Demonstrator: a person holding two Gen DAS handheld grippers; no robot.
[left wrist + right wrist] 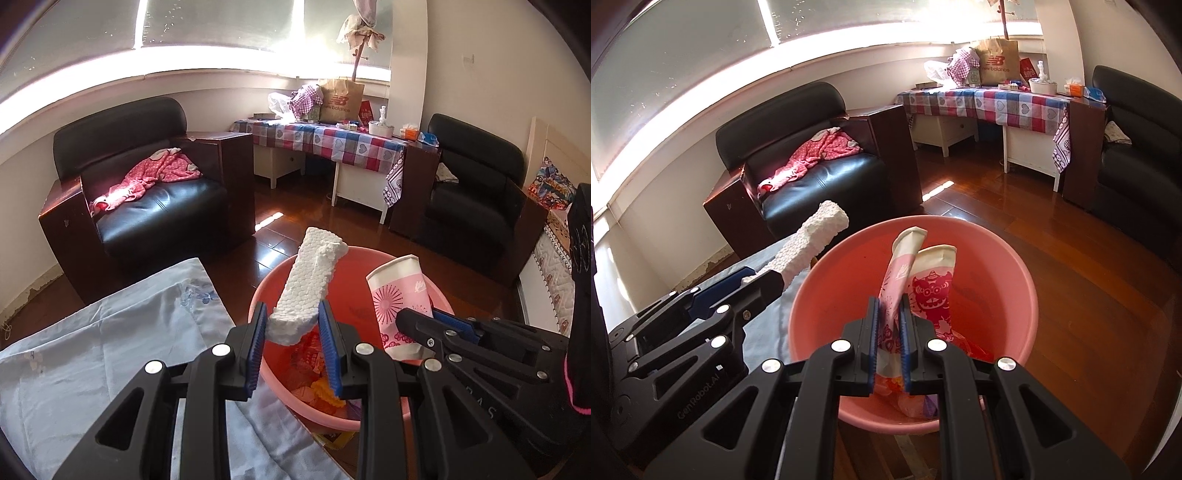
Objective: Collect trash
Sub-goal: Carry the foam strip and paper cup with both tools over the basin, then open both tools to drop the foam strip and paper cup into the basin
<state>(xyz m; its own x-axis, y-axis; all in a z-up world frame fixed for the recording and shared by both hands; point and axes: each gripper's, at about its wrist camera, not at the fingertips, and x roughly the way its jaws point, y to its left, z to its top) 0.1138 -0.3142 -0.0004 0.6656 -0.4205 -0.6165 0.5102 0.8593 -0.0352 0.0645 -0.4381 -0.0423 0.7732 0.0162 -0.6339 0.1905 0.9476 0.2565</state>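
While both tongs hang over the round pink plastic basin [1015,280], bare wooden floor [1089,295] lies open beyond its rim. The left tongs [291,328] clamp one knobbly white foam strip [314,273]; the right tongs [888,328], nearly closed, pinch one flattened pink paper cup [901,269]. Two black armchairs flank the room.

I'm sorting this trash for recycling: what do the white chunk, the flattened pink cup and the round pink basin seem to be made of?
The white beaded chunk in the left gripper looks like expanded polystyrene foam: matte, pebbled, with a crumbly broken end. The flattened pink printed cup pinched by the right gripper seems to be coated paper, creased with a rolled rim. The round pink basin is probably moulded plastic, smooth and slightly glossy.
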